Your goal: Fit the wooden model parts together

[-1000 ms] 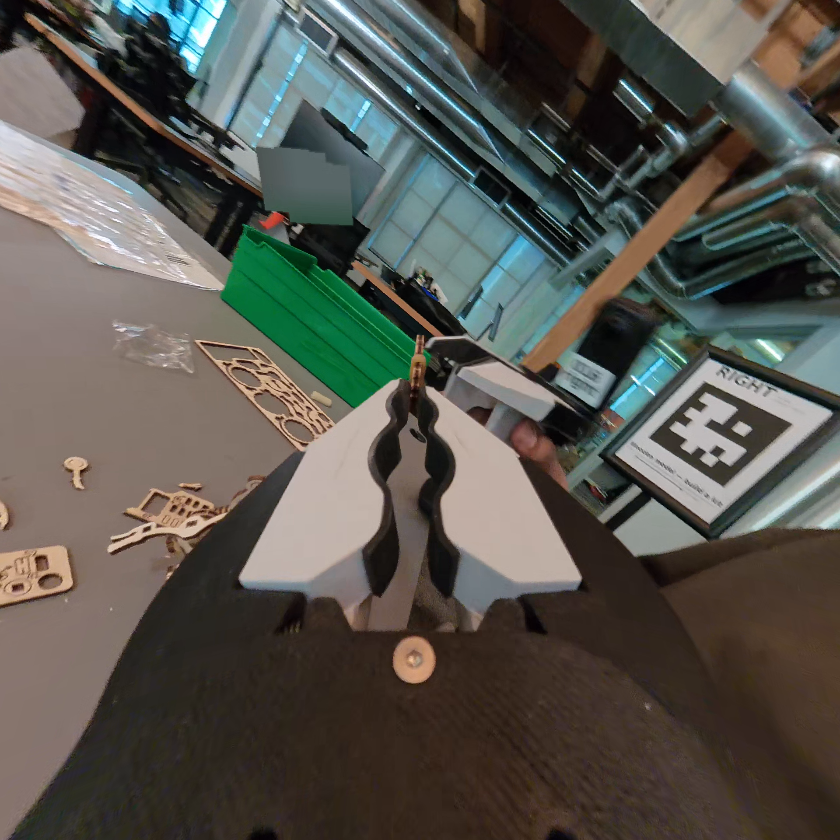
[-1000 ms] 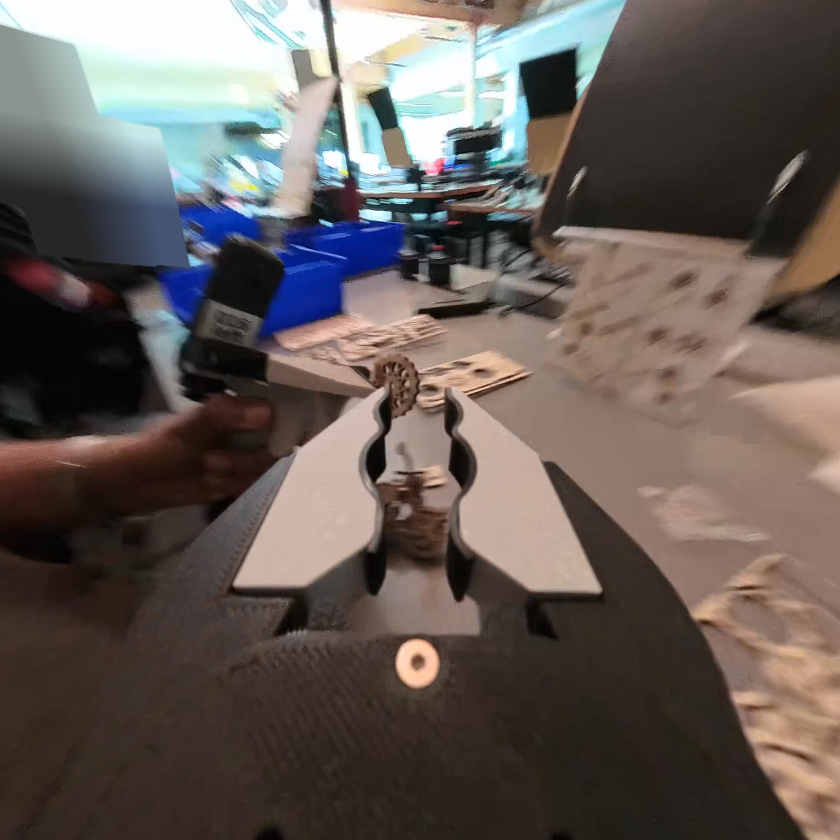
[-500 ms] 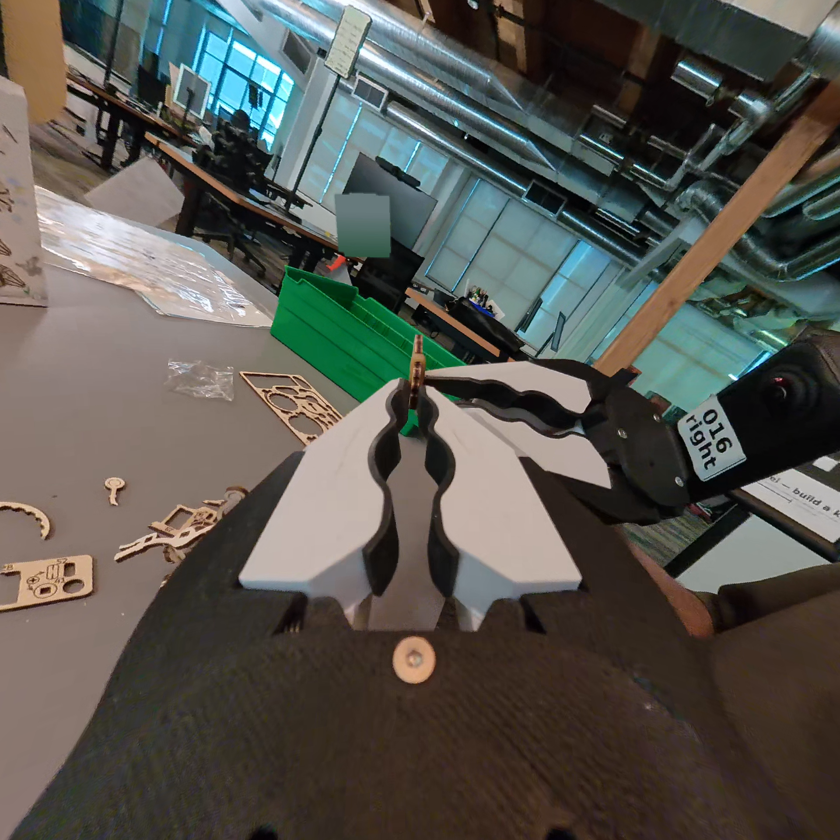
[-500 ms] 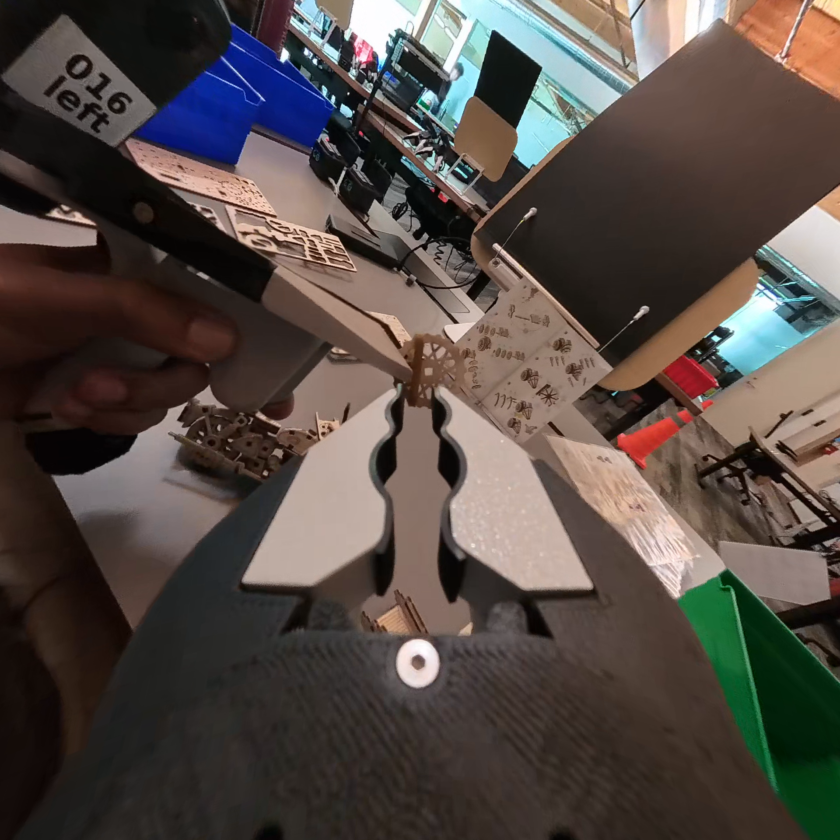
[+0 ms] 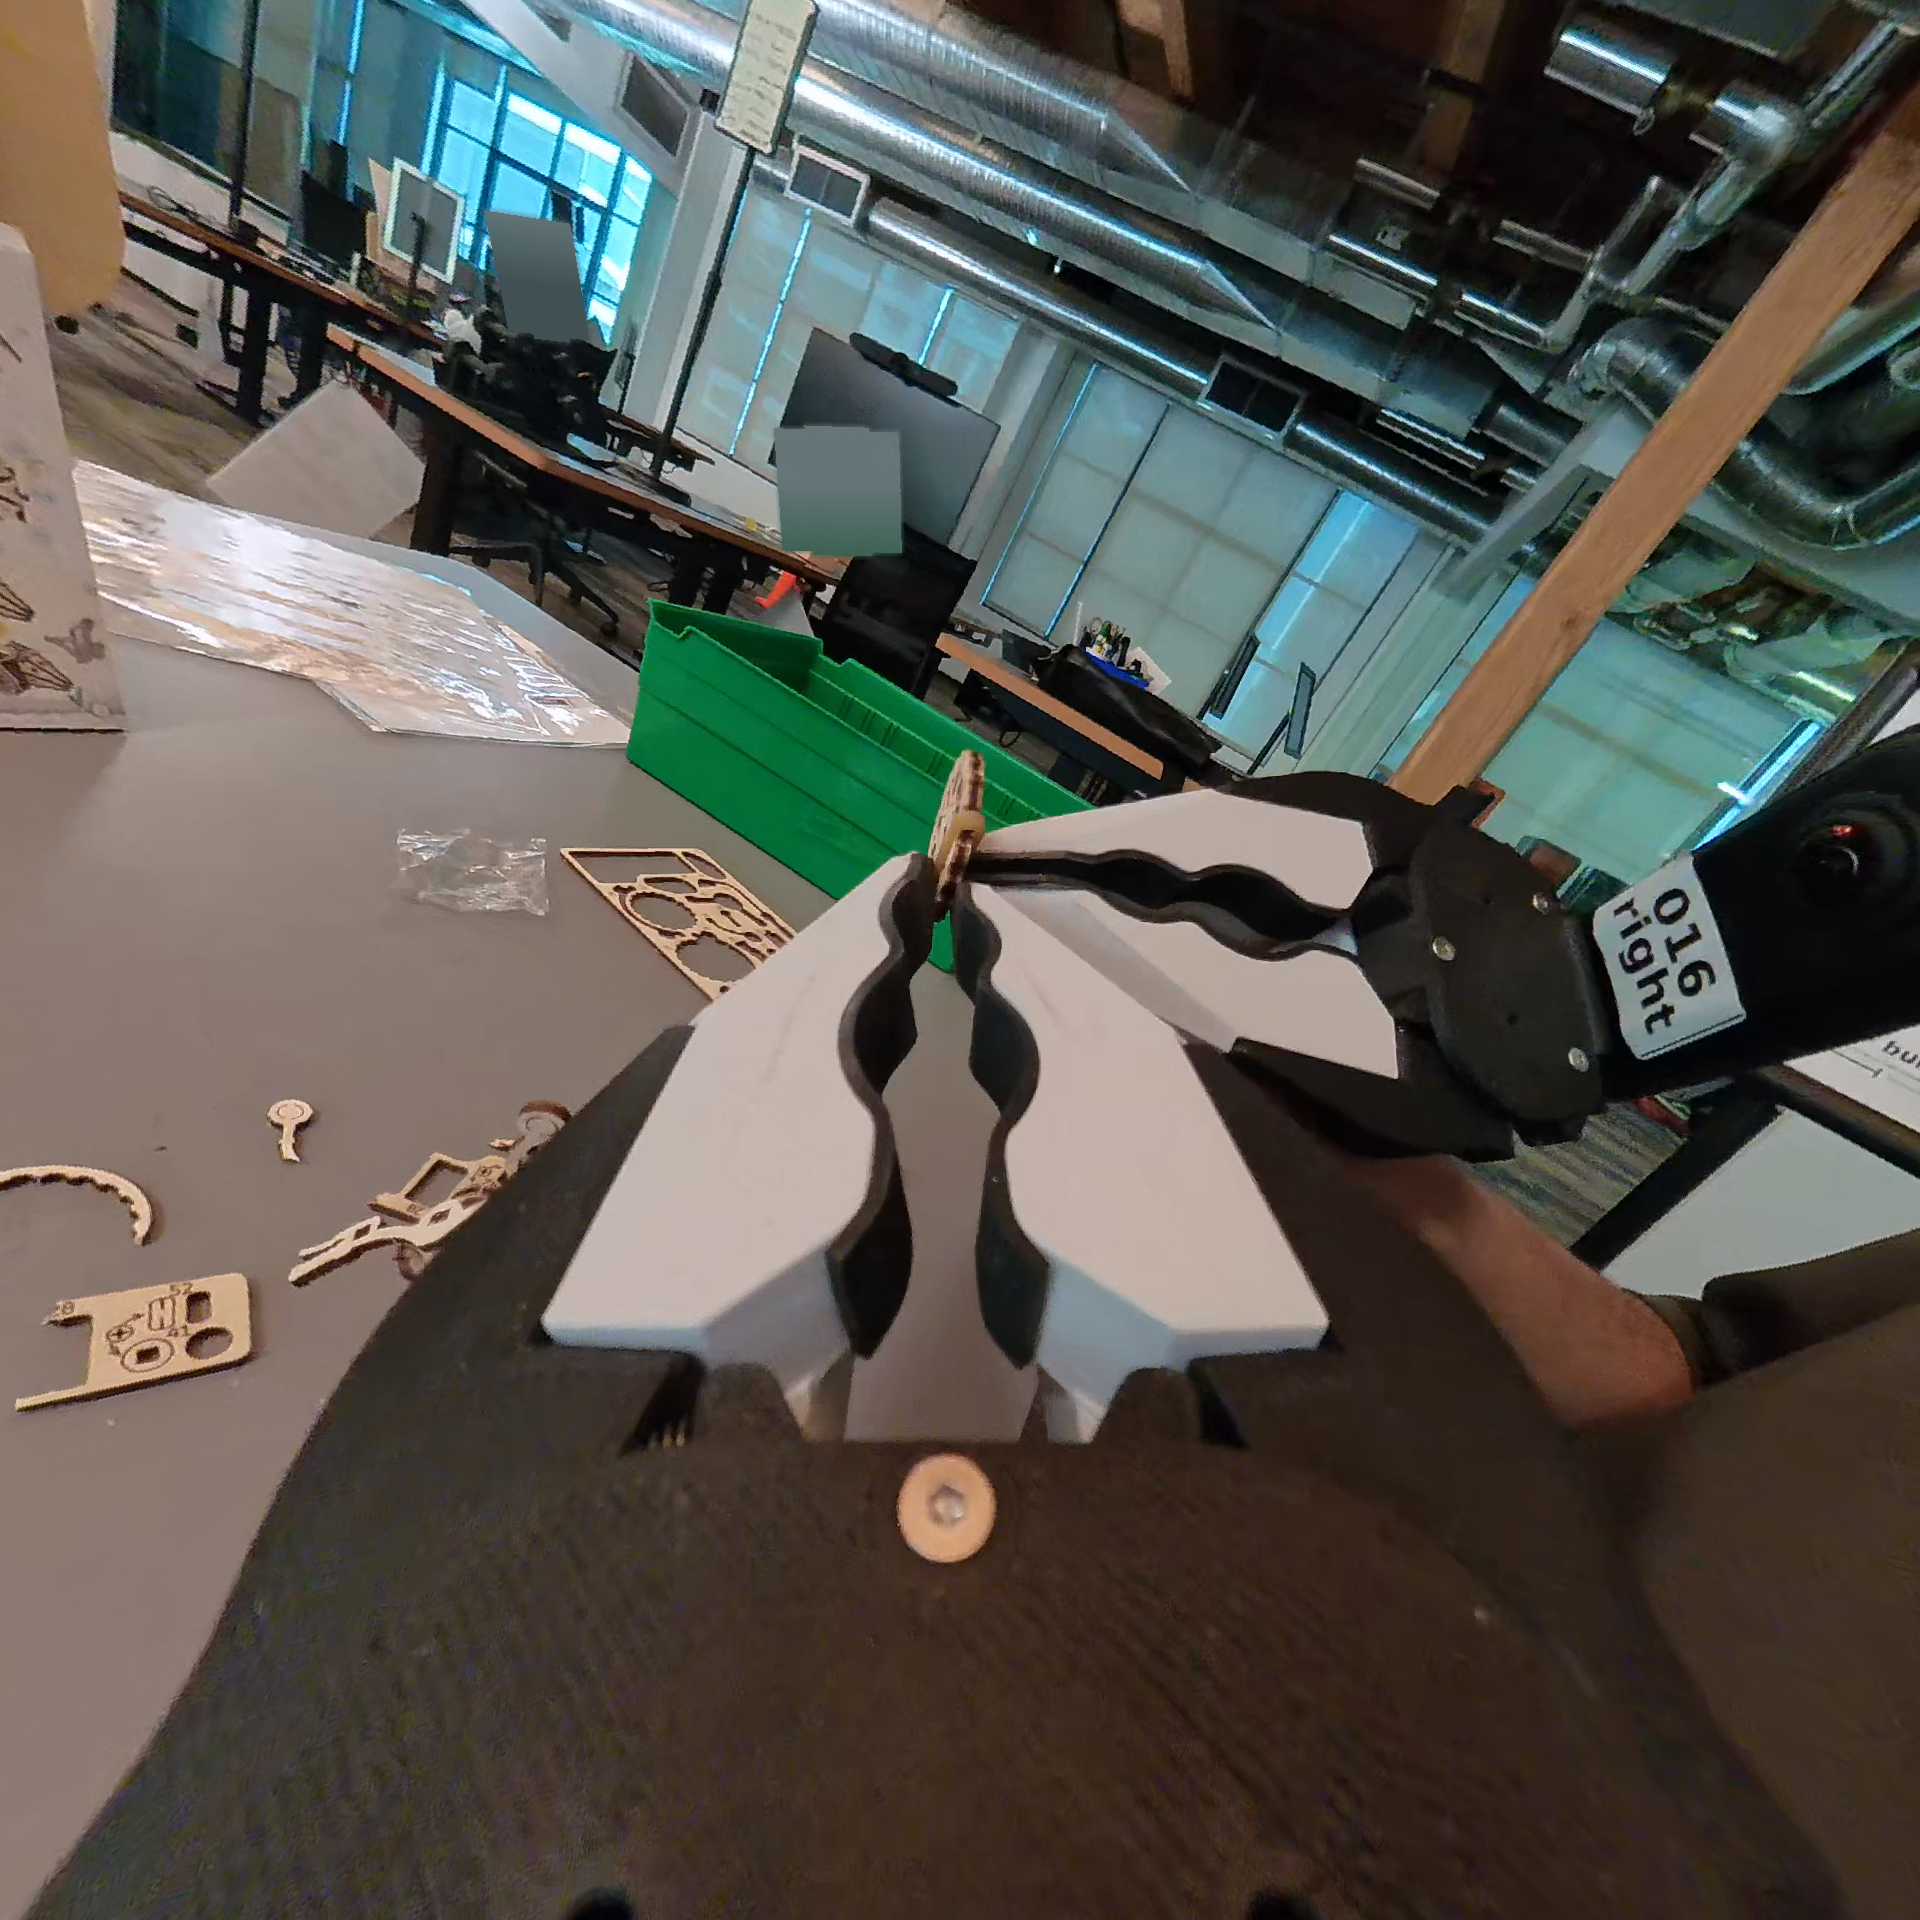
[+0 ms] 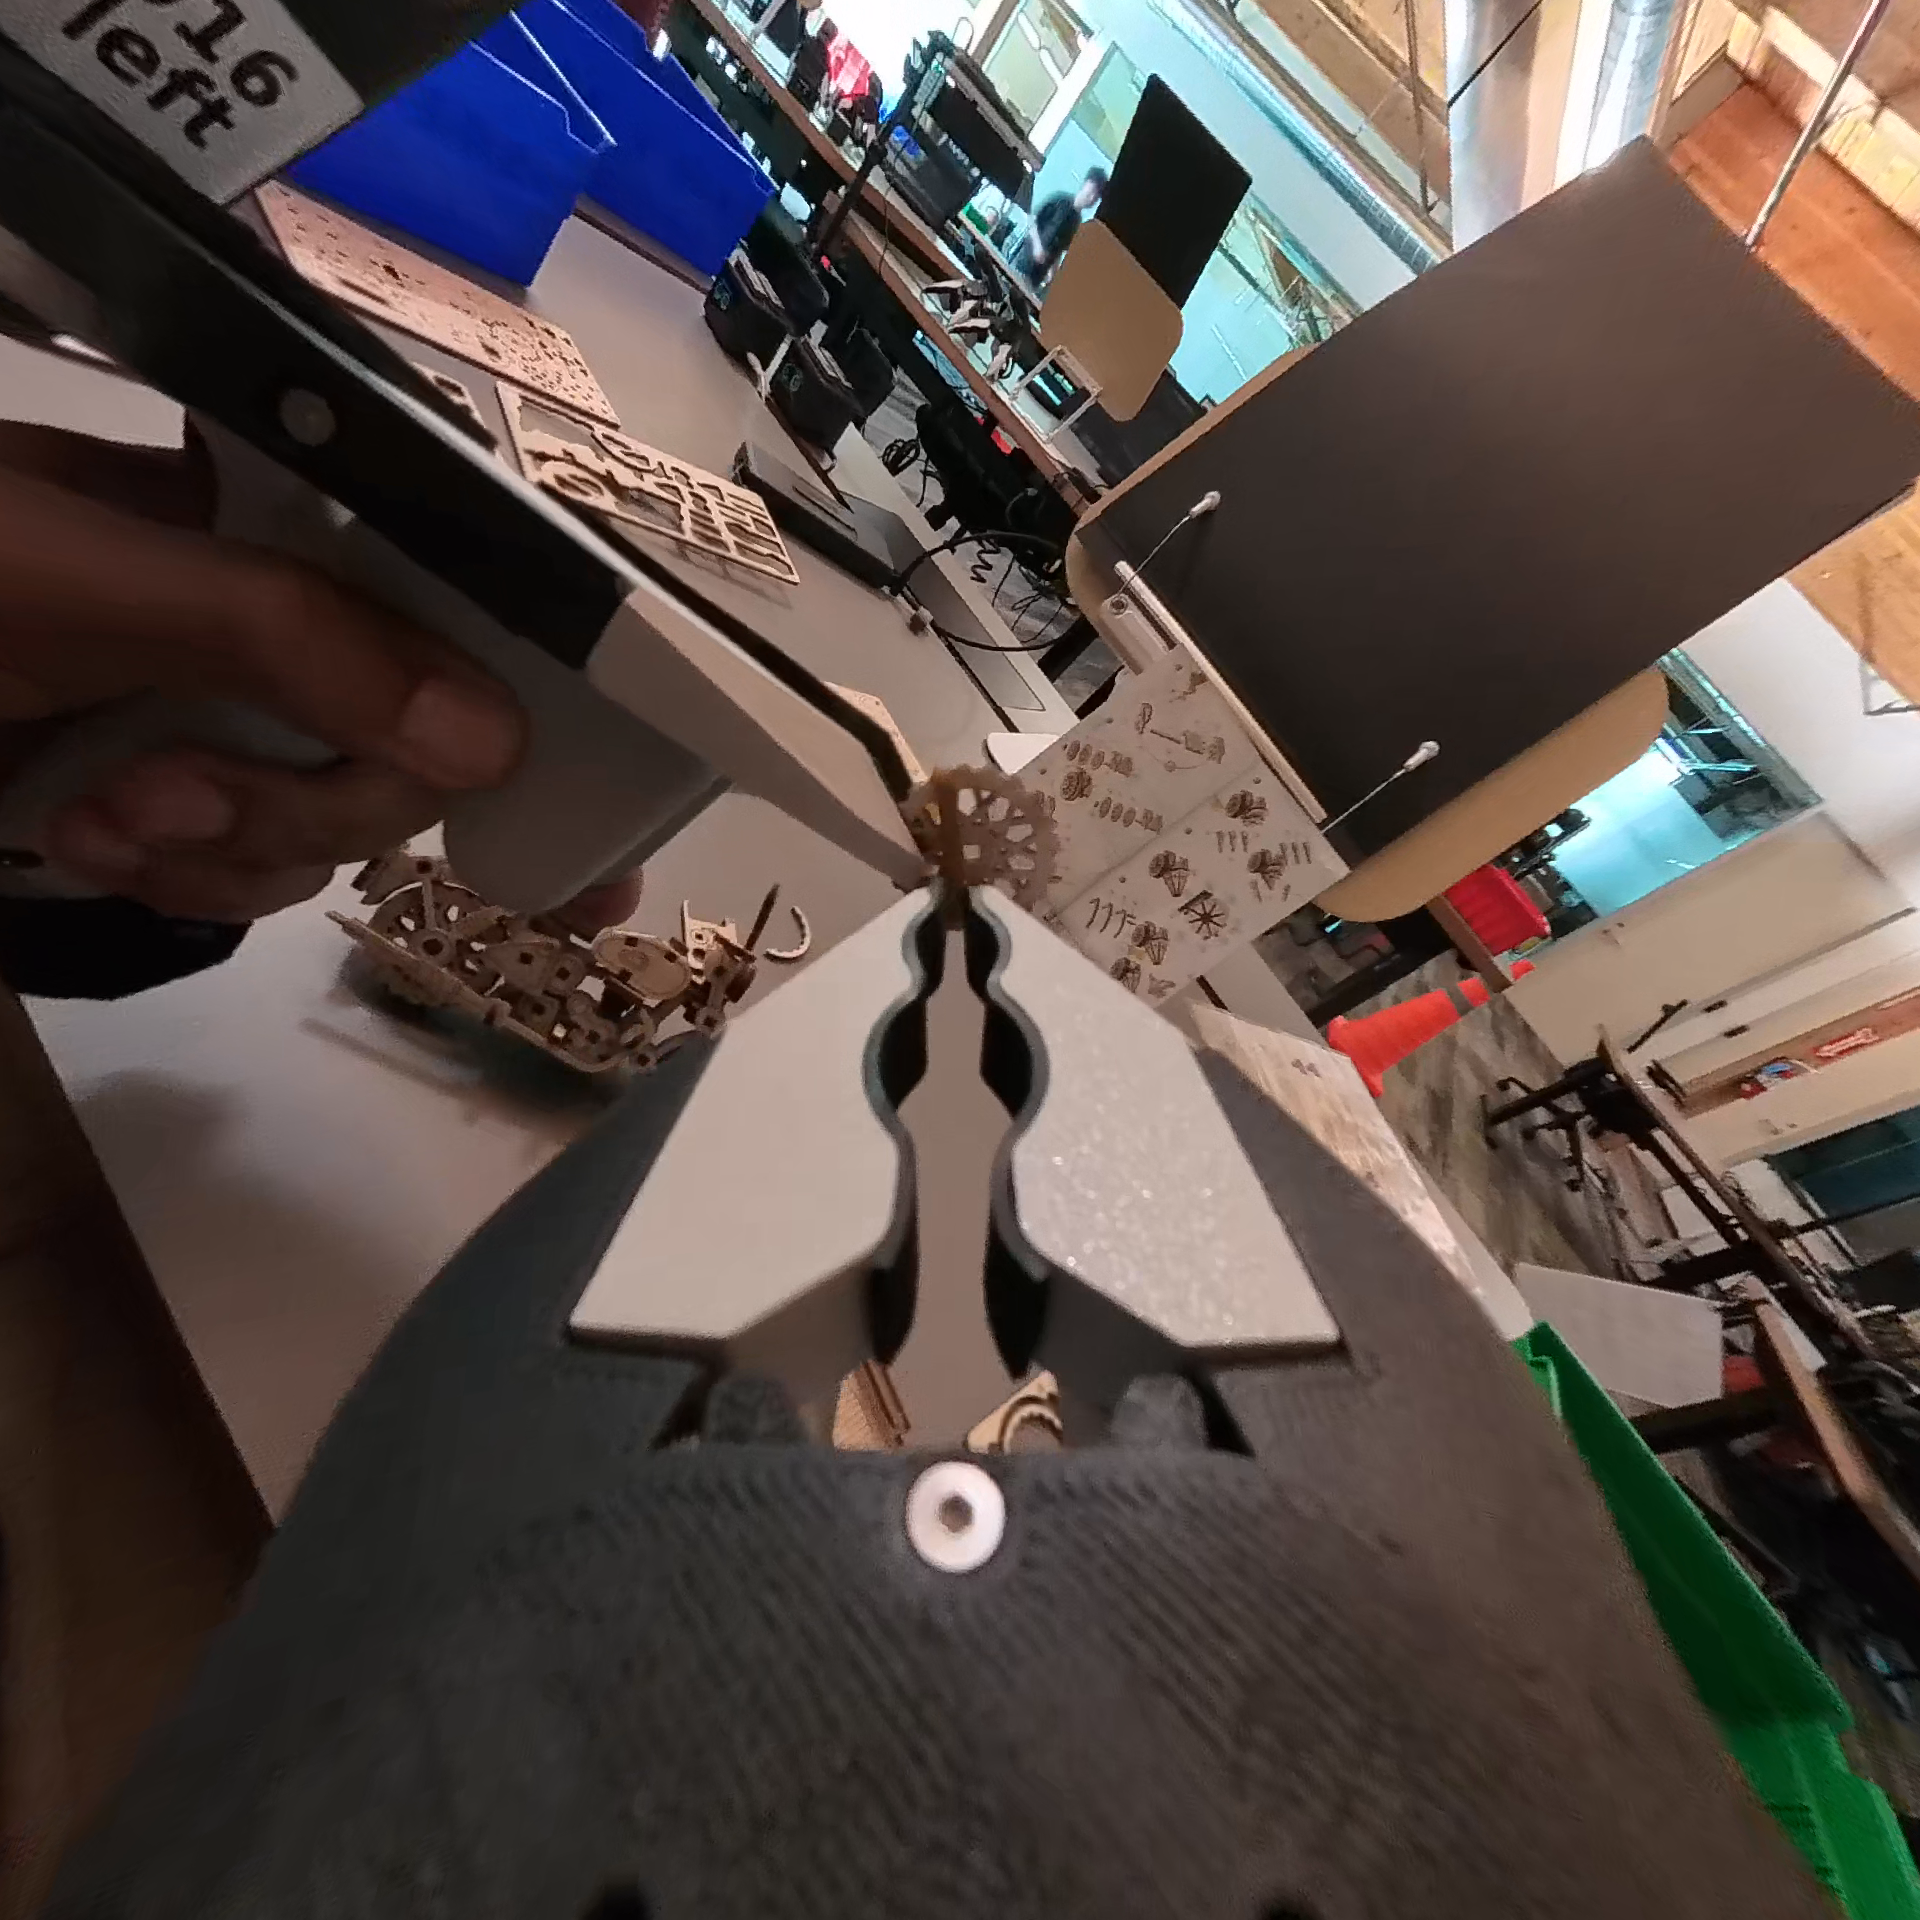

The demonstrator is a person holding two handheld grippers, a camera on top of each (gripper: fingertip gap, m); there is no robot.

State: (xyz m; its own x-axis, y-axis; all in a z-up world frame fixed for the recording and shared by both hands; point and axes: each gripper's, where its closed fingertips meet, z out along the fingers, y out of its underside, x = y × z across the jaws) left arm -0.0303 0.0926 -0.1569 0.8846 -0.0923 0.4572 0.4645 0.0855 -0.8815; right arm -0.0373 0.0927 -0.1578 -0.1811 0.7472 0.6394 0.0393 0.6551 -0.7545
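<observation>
Table (image 5: 208, 987) first, grey and wide, strewn with wooden offcuts; a green bin (image 5: 790, 748) sits at its far edge; a half-built wooden model (image 6: 540, 971) lies on it below my hands; a cut-out sheet (image 5: 675, 914) lies flat near the bin. My left gripper (image 5: 943, 894) and my right gripper (image 6: 954, 902) meet tip to tip in the air above all this; both are nearly closed, each pinching the same small gear (image 6: 982, 836) at its rim, the left from the side, the right from below. I judge the step to be a handover or regrip of the gear; next one grip must loosen while the other holds firm, then the gear goes down to the model.
</observation>
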